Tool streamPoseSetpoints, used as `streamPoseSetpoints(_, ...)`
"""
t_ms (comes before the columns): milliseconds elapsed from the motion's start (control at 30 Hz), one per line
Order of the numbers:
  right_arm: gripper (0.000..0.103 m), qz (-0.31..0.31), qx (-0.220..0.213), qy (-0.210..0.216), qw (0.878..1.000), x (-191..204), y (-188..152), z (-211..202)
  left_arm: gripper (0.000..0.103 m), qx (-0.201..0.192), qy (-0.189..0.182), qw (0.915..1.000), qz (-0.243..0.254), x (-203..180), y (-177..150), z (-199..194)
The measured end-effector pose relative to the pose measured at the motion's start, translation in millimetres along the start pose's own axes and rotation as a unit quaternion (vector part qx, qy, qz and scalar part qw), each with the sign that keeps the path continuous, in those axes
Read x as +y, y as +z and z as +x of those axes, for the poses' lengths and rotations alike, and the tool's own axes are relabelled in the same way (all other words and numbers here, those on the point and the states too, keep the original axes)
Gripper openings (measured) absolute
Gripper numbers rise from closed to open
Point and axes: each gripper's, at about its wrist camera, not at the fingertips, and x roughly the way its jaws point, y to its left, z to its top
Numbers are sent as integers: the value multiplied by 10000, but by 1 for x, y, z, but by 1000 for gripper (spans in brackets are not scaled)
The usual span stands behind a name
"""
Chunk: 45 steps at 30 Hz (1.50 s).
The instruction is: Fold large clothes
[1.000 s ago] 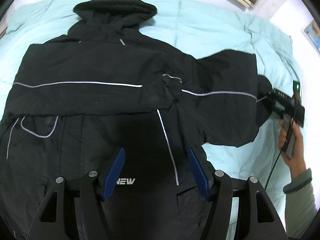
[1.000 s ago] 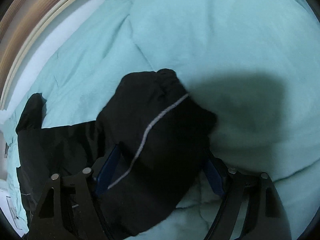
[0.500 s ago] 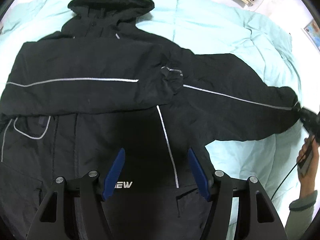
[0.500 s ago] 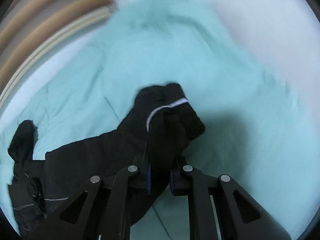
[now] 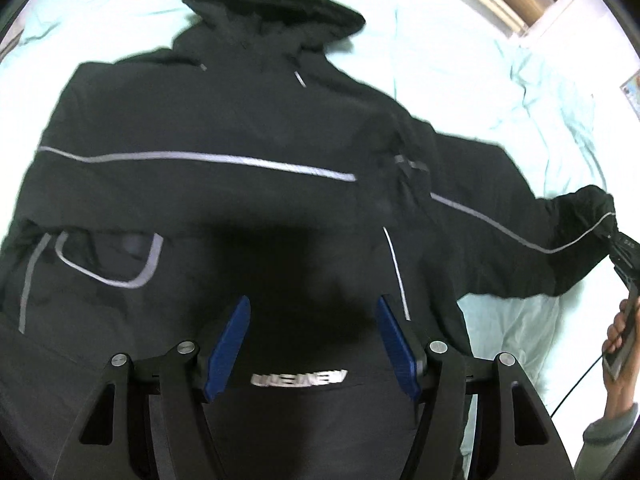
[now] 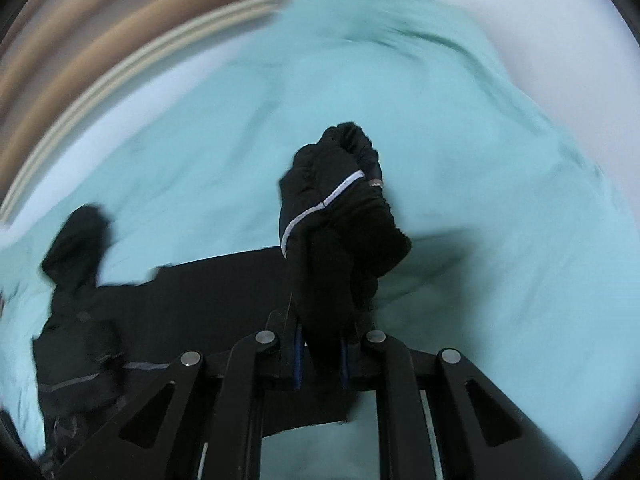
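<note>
Clenching the cuff (image 6: 344, 216) between its fingers, the right gripper (image 6: 320, 354) held the soft, bulky jacket (image 5: 224, 184); the left gripper (image 5: 312, 344) hung released above the hem.

Mint-green bedspread (image 6: 460, 128) beside white wall (image 6: 540, 8).

Jacket (image 5: 248, 208) hem print: silver lettering, seen upside down and blurred; only "NEW" reads, the rest unclear.
Right gripper (image 5: 624, 258) body: small white marking, illegible.
</note>
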Motion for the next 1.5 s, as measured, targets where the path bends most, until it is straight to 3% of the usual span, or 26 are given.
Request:
streamPoseSetpoints(200, 16, -982, -139, 282, 9947, 143, -50, -33, 67, -397, 55, 9990, 172, 38, 11, -39)
streamPoseSetpoints(400, 16, -1870, -113, 589, 9805, 285, -94, -42, 67, -430, -41, 9990, 90, 99, 14, -67)
streamPoseSetpoints(567, 16, -2398, -104, 778, 9676, 396, -127, -37, 67, -465, 14, 9988, 147, 152, 19, -84)
streamPoseSetpoints(733, 16, -2768, -28, 1025, 9555, 489, -161, -20, 67, -377, -94, 9991, -141, 210, 32, -83)
streamPoseSetpoints(867, 16, -3196, 432, 1178, 9392, 553, -199, 16, 67, -282, -149, 9990, -301, 237, 41, -75)
streamPoseSetpoints(1000, 17, -3564, 896, 1148, 9229, 592, -242, 59, 67, -250, -81, 9988, -419, 259, 54, -62)
streamPoseSetpoints(1067, 22, -3789, 1085, 1050, 9130, 603, -262, 84, 67, -216, -44, 9986, -489, 268, 59, -54)
streamPoseSetpoints(1233, 32, -3841, 1293, 1182, 9065, 598, -273, 118, 67, -94, 51, 9979, -641, 287, 70, -33)
streamPoseSetpoints(1300, 42, -3793, 1405, 1488, 9024, 595, -269, 121, 67, -59, 42, 9975, -709, 293, 74, -25)
streamPoseSetpoints(1367, 65, -3648, 1562, 1973, 8964, 586, -262, 117, 67, -44, -18, 9971, -762, 296, 79, -21)
streamPoseSetpoints(1500, 68, -3181, 1885, 2648, 8906, 558, -248, 94, 67, -197, -269, 9970, -701, 293, 86, -26)
